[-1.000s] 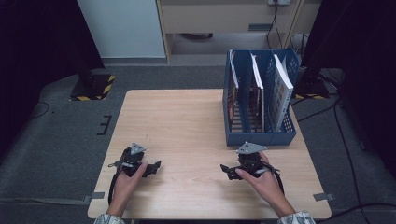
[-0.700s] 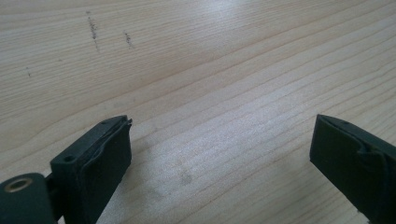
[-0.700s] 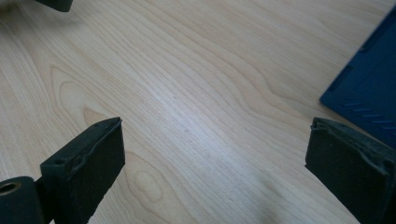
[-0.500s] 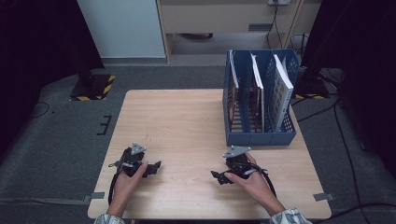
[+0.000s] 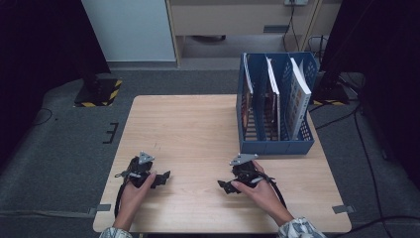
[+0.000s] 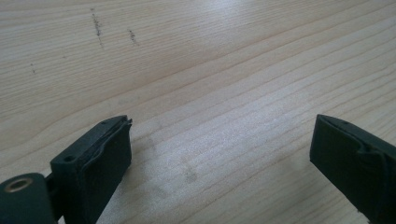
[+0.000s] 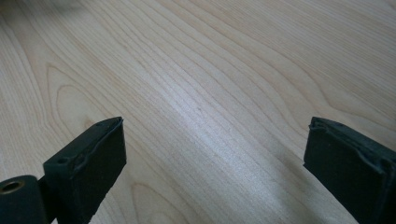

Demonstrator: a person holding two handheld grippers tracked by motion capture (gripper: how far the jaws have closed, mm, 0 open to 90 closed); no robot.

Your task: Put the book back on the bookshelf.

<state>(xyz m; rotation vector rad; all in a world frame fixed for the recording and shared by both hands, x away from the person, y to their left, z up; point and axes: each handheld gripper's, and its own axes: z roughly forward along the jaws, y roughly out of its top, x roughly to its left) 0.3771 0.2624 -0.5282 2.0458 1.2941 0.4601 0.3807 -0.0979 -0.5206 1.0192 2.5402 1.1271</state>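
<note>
We hold both tools low at the bottom of the high view, resting on or just above the table (image 5: 198, 124). The left gripper (image 5: 162, 177) sits at lower left, the right gripper (image 5: 225, 186) at lower middle. Each gripper view looks along wide-spread jaws with bare wood between them, so both stand fully open and hold nothing.

The rack (image 5: 275, 144) stands at the upper right of the table, well apart from the left gripper and nearer the right one. Three books (image 5: 297, 96) stand upright in its slots, leaning a little. Nothing else lies on the wood.

We judge the work to be either not begun or already finished: the books are filed, no book is out on the table, and neither tool touches the rack. If something is left, it would be a reach up and right to the rack, most easily with the right gripper.

Against the earlier frames, the right gripper has slid down and leftward, away from the rack's near corner where it sat a second ago. The left gripper has barely shifted. The rack and books have stayed as they were.
</note>
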